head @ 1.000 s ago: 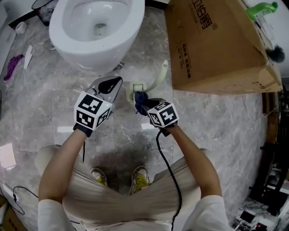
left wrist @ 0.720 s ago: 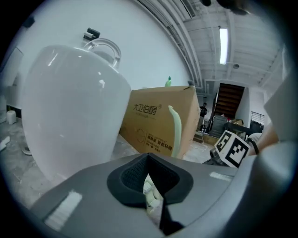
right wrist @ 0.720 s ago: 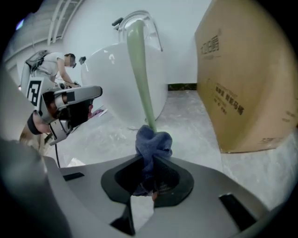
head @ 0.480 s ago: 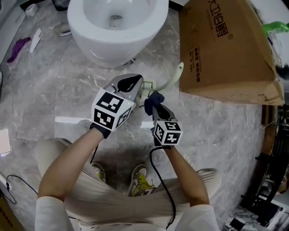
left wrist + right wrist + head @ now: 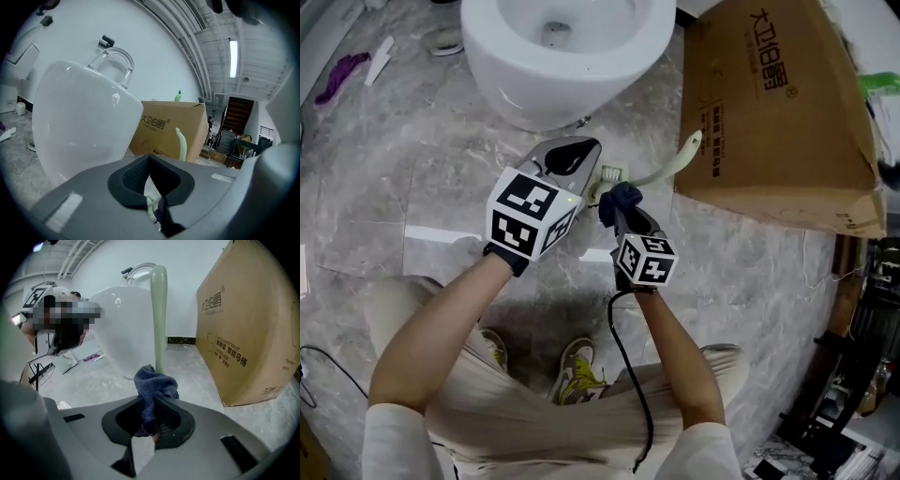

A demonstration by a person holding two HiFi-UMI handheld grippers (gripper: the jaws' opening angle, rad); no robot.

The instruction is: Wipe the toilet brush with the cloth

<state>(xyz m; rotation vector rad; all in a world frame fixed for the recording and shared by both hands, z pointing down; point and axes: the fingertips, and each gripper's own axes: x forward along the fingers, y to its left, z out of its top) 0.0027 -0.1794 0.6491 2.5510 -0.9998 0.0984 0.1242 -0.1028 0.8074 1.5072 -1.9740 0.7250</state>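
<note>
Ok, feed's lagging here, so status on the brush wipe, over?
Left gripper shut on toilet brush. Right gripper shut on cloth, cloth at the handle. Cardboard box close on the right.

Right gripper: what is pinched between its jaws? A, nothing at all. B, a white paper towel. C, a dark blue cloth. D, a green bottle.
C: the right gripper view shows the right gripper shut on a bunched dark blue cloth, with the pale green handle of the toilet brush standing just behind it.
</note>
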